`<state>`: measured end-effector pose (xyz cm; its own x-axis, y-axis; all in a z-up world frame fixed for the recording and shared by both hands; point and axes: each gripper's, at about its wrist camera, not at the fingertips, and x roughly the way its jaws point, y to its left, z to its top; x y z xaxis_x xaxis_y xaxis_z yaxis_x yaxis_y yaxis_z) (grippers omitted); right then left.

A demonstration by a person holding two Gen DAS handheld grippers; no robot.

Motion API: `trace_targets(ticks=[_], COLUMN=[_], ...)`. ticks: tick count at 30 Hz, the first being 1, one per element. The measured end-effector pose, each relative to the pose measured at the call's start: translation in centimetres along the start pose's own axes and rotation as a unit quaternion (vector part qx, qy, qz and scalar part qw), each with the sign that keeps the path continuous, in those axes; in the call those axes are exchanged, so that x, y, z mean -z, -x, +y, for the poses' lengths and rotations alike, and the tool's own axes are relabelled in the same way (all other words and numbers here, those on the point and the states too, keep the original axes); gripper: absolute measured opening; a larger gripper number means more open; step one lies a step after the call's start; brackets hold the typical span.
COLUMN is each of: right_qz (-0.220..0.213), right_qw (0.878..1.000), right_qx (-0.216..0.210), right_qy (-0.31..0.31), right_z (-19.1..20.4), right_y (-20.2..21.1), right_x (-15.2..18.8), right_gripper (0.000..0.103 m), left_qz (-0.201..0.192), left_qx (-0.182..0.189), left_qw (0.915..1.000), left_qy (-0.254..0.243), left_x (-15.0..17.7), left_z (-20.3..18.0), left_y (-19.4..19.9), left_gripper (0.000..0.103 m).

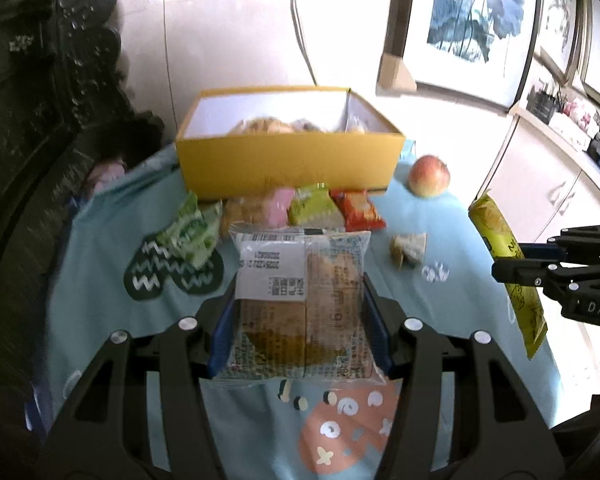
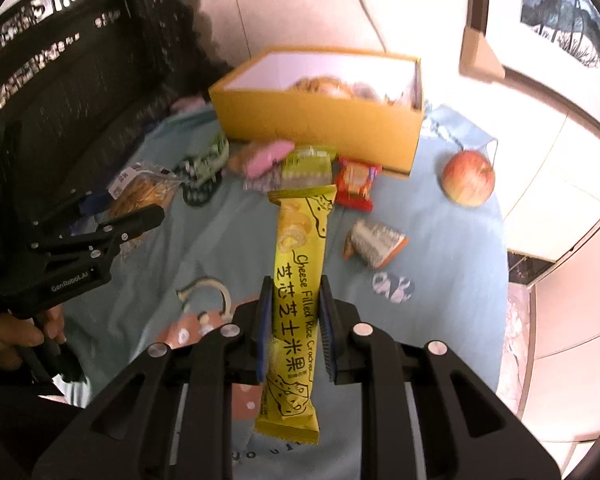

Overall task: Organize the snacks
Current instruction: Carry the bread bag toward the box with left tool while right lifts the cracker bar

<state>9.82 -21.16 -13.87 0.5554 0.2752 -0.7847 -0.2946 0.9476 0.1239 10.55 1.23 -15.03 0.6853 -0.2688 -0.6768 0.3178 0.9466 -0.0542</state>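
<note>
My left tongs [image 1: 300, 304] are clamped on a clear-wrapped pastry pack [image 1: 300, 300], pads on both its sides, held above the blue cloth [image 1: 100, 280] w/ the yellow box [image 1: 288, 160] straight ahead. Landmark = that box, open-topped, a few wrapped snacks already inside. Going L to R along the box's near wall: green-white packet [image 1: 190, 232] off its left corner, pink-and-tan snack [image 1: 278, 206] against the wall, lime-green packet [image 1: 314, 210] next to it, red-orange packet [image 1: 356, 210] under the right corner. A small grey wedge-shaped packet [image 1: 409, 249] lies nearer me than the red one, apart from the box. Apple [image 1: 429, 175] sits just off the box's right end. My right tongs [image 2: 294, 300] are clenched on the yellow cheese rice cracker stick [image 2: 298, 272], gripped mid-length, off the bench, its far end pointing at the box.
</note>
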Motion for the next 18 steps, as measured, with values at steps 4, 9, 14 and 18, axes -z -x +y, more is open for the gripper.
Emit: trace_targets(ticks=[4, 9, 14, 18], right_qz=[-0.016, -0.03, -0.044, -0.052], right_qw=[1.0, 1.0, 0.999, 0.999], right_qx=[-0.001, 0.003, 0.009, 0.012], right_qy=[0.001, 0.007, 0.004, 0.004], right_z=[0.0, 0.1, -0.3, -0.5], right_y=[1.2, 1.9, 2.4, 2.7], right_x=[-0.9, -1.9, -3.1, -3.9], right_gripper=[0.021, 0.021, 0.021, 0.021], left_qz=[-0.01, -0.014, -0.022, -0.027], left_qx=[0.002, 0.004, 0.004, 0.004], left_qw=[0.9999, 0.9999, 0.9997, 0.9996], left_qy=[0.0, -0.005, -0.006, -0.006], left_x=[-0.9, -1.6, -2.6, -3.4], left_z=[-0.1, -0.4, -0.2, 0.0], left_y=[0.7, 1.0, 1.1, 1.0], left_gripper=[0.056, 0.056, 0.056, 0.056])
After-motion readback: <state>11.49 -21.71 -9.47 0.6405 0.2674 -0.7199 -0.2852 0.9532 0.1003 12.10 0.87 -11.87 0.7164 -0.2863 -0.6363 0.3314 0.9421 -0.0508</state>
